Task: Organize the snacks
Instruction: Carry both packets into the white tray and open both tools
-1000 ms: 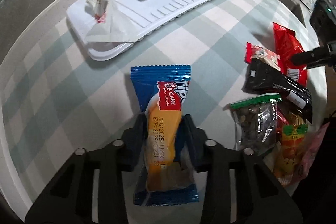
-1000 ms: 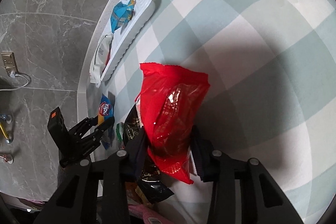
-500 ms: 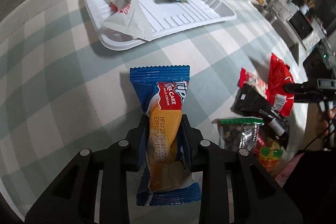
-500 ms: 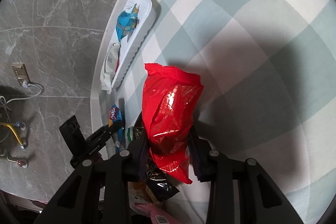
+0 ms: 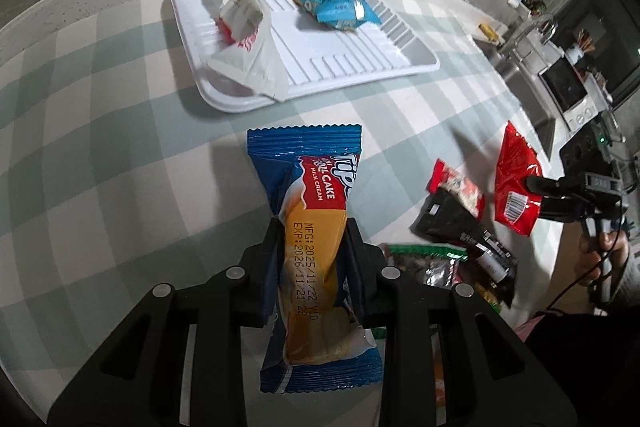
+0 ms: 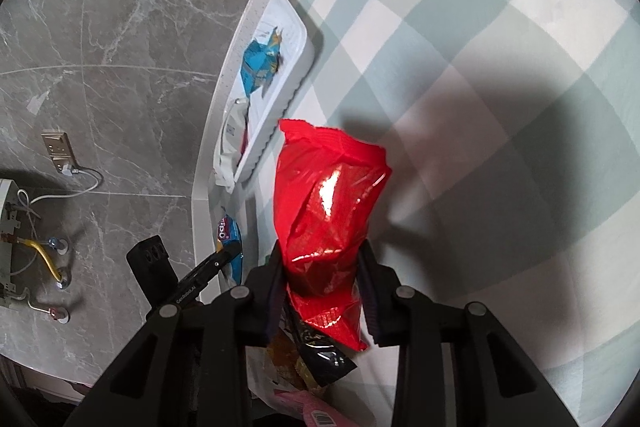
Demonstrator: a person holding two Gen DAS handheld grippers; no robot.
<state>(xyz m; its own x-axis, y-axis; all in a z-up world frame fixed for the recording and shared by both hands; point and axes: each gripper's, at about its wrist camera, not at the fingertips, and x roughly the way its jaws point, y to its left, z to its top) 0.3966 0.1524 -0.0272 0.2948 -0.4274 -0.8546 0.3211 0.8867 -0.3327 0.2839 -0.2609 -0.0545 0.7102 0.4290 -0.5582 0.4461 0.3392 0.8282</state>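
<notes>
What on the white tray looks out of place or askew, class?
On the white tray, the white wrapper lies crumpled and its flat end hangs over the tray's near rim. The light blue packet lies wholly inside. Nothing looks spilled.

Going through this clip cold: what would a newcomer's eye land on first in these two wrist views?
First, the blue roll cake packet pinched in the left gripper, front and centre above the checked tablecloth. Then the shiny red snack bag clamped in the right gripper, its jaws having just been closing on it. Behind, near the table edge, the white tray already holds a light blue packet and a white wrapper.
</notes>
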